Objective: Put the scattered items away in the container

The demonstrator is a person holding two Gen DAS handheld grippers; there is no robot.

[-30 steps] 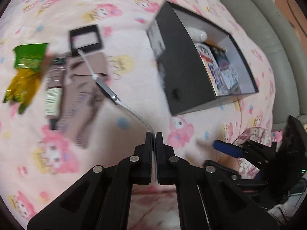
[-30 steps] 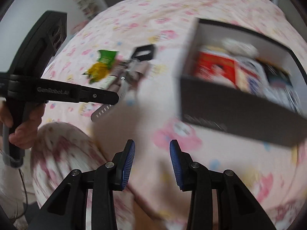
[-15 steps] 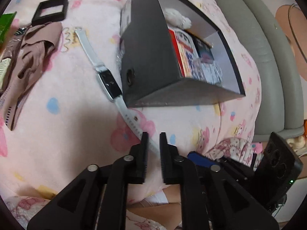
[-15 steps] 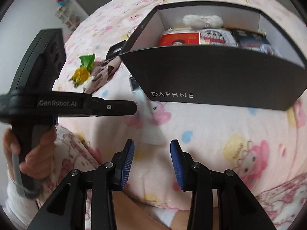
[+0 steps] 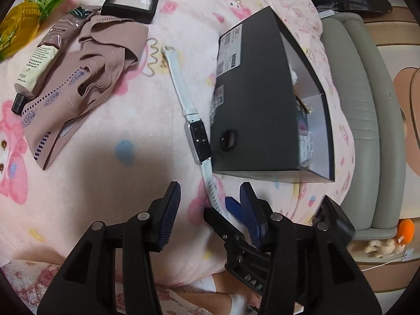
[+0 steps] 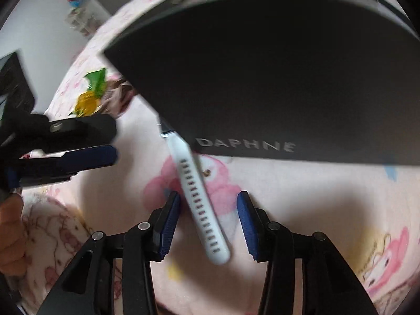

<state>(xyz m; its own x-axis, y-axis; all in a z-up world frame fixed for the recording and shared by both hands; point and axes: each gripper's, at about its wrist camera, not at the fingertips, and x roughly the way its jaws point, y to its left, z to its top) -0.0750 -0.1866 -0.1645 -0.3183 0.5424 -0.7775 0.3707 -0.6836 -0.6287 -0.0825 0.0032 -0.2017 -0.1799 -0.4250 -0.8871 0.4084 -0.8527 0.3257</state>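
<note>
A white-strapped smartwatch (image 5: 197,134) lies flat on the pink blanket along the left side of the black DAPHNE box (image 5: 257,110). My left gripper (image 5: 210,207) is open just above the near strap end. My right gripper (image 6: 208,218) is open with the perforated strap (image 6: 199,204) lying between its fingers; its blue pad shows in the left wrist view (image 5: 235,207). The box (image 6: 275,78) holds several packets. Neither gripper holds anything.
On the blanket to the left lie a mauve cloth (image 5: 86,78), a cream tube (image 5: 36,65), a green-yellow snack bag (image 5: 29,13) and a small black frame box (image 5: 131,1). A grey padded bed edge (image 5: 367,120) runs to the right.
The left gripper opened and let go of the watch strap, which now lies on the blanket by the box. The right gripper moved in low over the strap end.
</note>
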